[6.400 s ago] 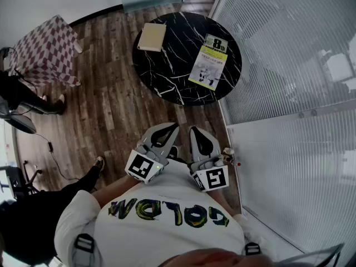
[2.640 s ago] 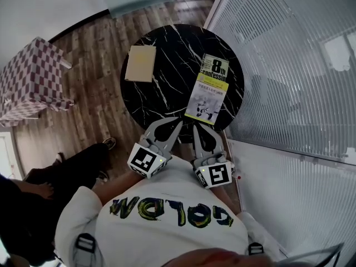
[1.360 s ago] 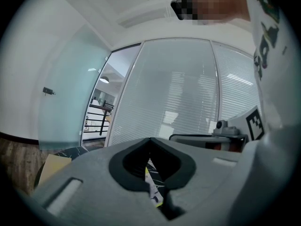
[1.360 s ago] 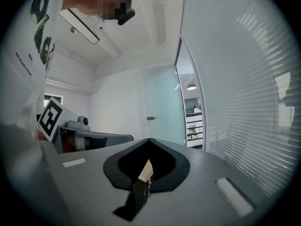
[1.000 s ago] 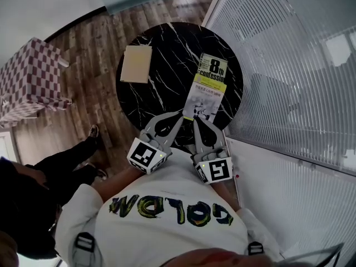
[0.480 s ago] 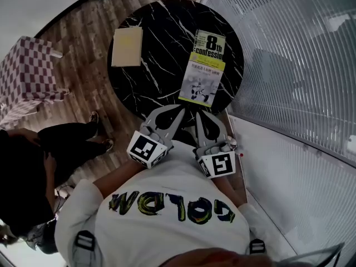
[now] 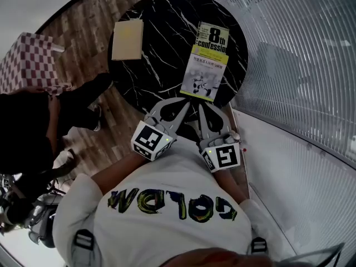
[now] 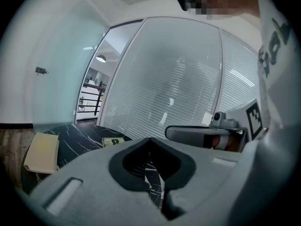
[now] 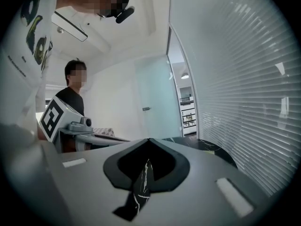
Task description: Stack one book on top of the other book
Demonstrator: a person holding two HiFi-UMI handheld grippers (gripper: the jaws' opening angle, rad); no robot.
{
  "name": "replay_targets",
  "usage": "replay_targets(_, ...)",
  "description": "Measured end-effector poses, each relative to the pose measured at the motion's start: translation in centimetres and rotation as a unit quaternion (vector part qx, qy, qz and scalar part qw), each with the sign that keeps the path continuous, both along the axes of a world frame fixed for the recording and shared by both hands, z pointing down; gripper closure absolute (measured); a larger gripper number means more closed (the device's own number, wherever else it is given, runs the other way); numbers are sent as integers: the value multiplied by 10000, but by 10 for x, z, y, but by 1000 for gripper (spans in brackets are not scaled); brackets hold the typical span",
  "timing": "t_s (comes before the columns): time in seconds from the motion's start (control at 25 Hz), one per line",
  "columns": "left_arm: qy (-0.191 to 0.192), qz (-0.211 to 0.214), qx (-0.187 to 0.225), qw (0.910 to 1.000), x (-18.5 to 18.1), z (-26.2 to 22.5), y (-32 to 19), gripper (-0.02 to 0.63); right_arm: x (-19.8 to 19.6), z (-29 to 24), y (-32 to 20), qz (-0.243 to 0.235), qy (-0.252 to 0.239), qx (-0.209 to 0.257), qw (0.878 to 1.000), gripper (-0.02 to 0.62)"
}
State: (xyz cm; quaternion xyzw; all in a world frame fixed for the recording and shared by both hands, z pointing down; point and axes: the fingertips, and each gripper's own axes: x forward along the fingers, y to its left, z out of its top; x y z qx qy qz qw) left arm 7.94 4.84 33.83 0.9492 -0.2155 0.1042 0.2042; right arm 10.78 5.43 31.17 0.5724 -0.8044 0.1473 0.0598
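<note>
Stacking not begun: the tan book [image 7: 127,39] at far left and the "8th confession" book [image 7: 207,62] at right lie well apart on the marble surface [image 7: 161,71]; left tool [image 7: 185,103] and right tool [image 7: 205,107] are closed, empty, near edge.

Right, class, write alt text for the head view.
Two books lie apart on a round black marble table: a plain tan book and a white-and-yellow printed book. Below, the left gripper and right gripper, both shut, point toward it.

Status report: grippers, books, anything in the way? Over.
Both shut, empty: left gripper, right gripper, by the near edge of the table. Unstacked: tan book and printed book lie apart. Nothing between them; bystander beside the table.
</note>
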Motion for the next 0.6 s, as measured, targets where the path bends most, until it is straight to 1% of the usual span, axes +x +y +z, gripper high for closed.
replay_targets(0.16, -18, 96, 77, 9999, 10, 5, -4, 606, 10, 11, -3, 7, -35, -85, 10000, 589)
replay_targets(0.2, -31, 120, 72, 9999, 13, 7, -5, 606, 13, 15, -4, 22, -39, -139, 9999, 571)
replay_targets(0.32, -131, 186, 58, 9997, 20, 18, -12, 604, 23, 30, -9, 69, -37, -304, 9995, 571)
replay_targets(0.36, -176, 207, 50, 9996, 22, 22, -13, 604, 27, 35, -10, 93, -36, -341, 9994, 569)
replay_targets(0.44, -246, 252, 1, 9994, 25, 30, -14, 583, 34, 45, -10, 160, -35, -427, 9990, 563)
replay_targets(0.6, -306, 289, -109, 9991, 27, 48, -20, 581, 44, 62, -18, 210, 26, -573, 9981, 554)
